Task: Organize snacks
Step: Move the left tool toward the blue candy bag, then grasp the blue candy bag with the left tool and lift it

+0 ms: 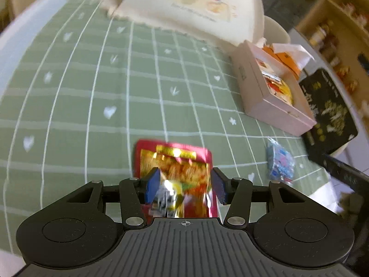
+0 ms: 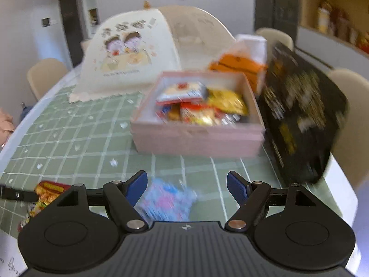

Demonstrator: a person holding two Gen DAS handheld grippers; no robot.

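Observation:
A red snack packet [image 1: 182, 161] lies on the green checked cloth, under and between the blue pads [image 1: 153, 184] of my left gripper [image 1: 184, 184]. The jaws stand partly apart, and the packet reaches out past the left pad. A pale blue packet [image 2: 168, 203] lies on the cloth just below my right gripper [image 2: 186, 189], whose jaws are wide open and empty. The red packet [image 2: 50, 191] also shows at the right wrist view's lower left. Beyond stands a pink open box [image 2: 196, 138] with several snack packets inside.
A black printed bag [image 2: 299, 115] leans at the table's right edge beside the pink box [image 1: 256, 85]. An orange carton [image 2: 239, 67] stands behind the box. A cream food cover [image 2: 129, 53] sits at the far side. Chairs ring the table.

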